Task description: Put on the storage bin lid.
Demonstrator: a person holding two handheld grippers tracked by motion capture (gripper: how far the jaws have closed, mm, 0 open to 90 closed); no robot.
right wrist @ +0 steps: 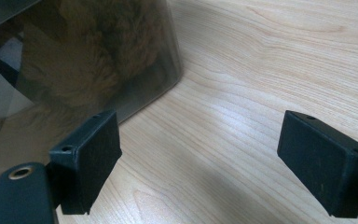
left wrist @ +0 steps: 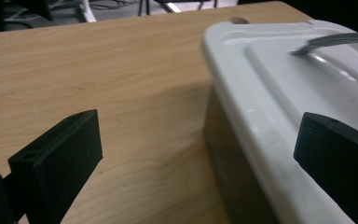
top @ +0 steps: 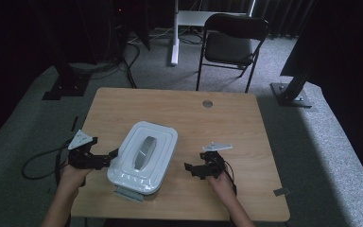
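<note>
Plastic storage box [top: 142, 158] sits on the wooden worktop [top: 217, 127], near the front edge and a bit to the left of the middle. It has a white lid [top: 149, 149] with a grey handle [top: 144, 152] lying flat along the top. In the right gripper view the wall of the box [right wrist: 74, 70] is see-through, and something brown and fuzzy [right wrist: 98, 56] is inside, but I cannot tell what it is. A small grey latch [top: 127, 193] sticks out at the near end of the box.

Closest to me, two forearms come in from the bottom. The left hand [top: 73, 175] holds the left gripper [top: 108, 156] just beside the left side of the box. Its jaws are wide apart, and in the left gripper view one jaw is over the bare wood and the other is in front of the rim of the lid [left wrist: 261, 93]. I cannot tell if it touches the box. A black cable [top: 40, 163] loops away from it off the left side of the worktop.

The right hand [top: 222, 182] holds the right gripper [top: 194, 170] on the right side of the box, a little apart from it. Its jaws are wide apart too, with only wood between them.

Farther back, a small round grey cap [top: 207, 103] sits in the worktop near the far edge. Behind the worktop, on the grey carpet [top: 312, 142], stands a black folding chair [top: 231, 42]. A white table leg [top: 175, 33] is to the left of the chair. Dark curtains [top: 350, 56] hang all around.
</note>
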